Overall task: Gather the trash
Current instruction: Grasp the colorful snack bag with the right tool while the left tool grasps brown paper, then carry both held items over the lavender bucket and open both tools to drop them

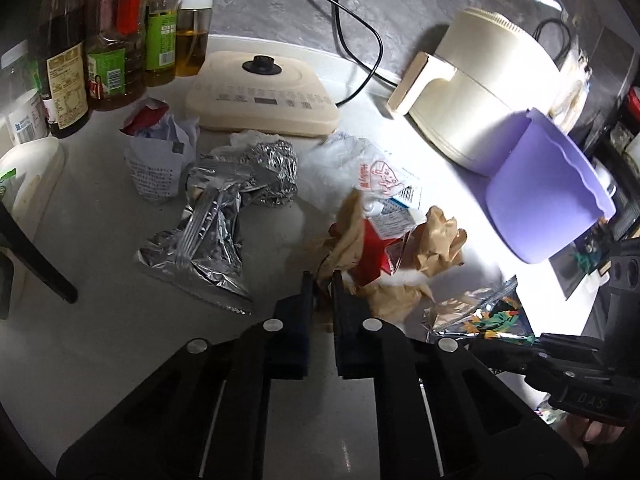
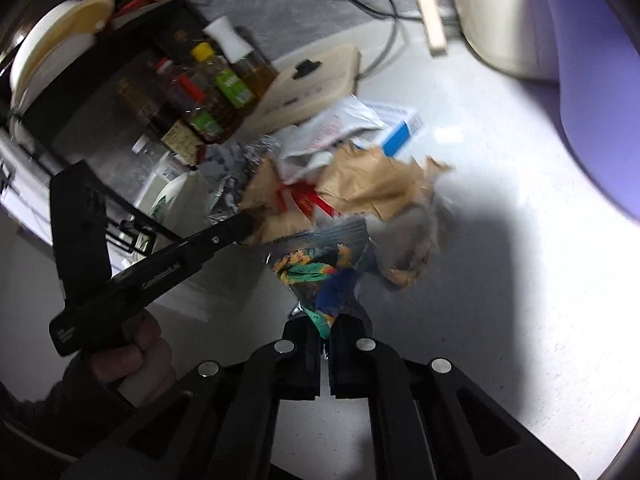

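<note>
A wad of crumpled brown paper [image 1: 350, 228] with a red wrapper [image 1: 374, 254] in it lies on the white counter [image 1: 100, 320]. My left gripper [image 1: 321, 280] is shut on the wad's near edge. In the right wrist view the same brown paper [image 2: 372, 188] shows with the left gripper's fingers [image 2: 240, 224] pinching its left side. My right gripper [image 2: 325, 330] is shut on the lower corner of a colourful foil snack bag [image 2: 320, 268]. That snack bag [image 1: 480, 314] lies just right of the brown wad.
Crumpled silver foil [image 1: 224, 216], a white plastic bag [image 1: 352, 164] and a crumpled printed paper cup [image 1: 156, 168] lie further back. A purple bin [image 1: 548, 196] stands at the right, before a cream appliance [image 1: 492, 92]. A cream cooktop [image 1: 260, 96] and bottles [image 1: 112, 40] line the back.
</note>
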The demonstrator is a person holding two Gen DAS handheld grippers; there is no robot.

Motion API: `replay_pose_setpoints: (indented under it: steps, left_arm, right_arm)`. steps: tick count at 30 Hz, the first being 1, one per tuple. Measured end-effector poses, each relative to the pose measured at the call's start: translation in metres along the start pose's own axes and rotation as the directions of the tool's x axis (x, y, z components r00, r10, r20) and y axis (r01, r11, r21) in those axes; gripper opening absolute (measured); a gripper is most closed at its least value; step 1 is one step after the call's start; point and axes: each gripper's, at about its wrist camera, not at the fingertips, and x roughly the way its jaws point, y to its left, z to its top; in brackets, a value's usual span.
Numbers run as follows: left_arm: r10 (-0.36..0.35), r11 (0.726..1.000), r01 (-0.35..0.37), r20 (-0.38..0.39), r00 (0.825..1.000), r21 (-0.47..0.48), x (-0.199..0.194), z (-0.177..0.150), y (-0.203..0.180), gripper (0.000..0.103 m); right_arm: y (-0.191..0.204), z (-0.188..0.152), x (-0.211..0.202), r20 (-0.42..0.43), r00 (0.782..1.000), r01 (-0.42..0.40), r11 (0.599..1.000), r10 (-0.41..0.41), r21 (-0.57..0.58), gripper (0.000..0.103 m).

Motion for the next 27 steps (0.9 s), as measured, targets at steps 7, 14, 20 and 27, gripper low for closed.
replay_pose_setpoints:
  steps: [7, 14, 20, 27]
  left_arm:
    - [0.022, 0.999, -0.024, 0.064, 0.998, 0.023, -0.024, 0.012, -0.006, 0.007]
    - [0.046, 0.998, -0.052, 0.2, 0.979, 0.028, -0.058, 0.038, -0.031, 0.008]
    - [0.046, 0.999, -0.051, 0.289, 0.956, 0.008, -0.08, 0.064, -0.074, 0.008]
    - [0.006, 0.996, -0.038, 0.365, 0.931, 0.082, -0.089, 0.093, -0.141, 0.008]
  right_arm:
    - [0.013, 0.012, -0.023, 0.07, 0.998, 0.012, 0.998, -0.008, -0.061, 0.003]
    - [0.008, 0.041, -0.074, 0.198, 0.98, 0.008, 0.99, 0.02, -0.14, 0.003]
    - [-0.002, 0.075, -0.132, 0.323, 0.944, 0.007, 0.978, 0.062, -0.207, 0.003]
    - [-0.036, 0.101, -0.2, 0.463, 0.885, 0.053, 0.975, 0.055, -0.217, 0.003]
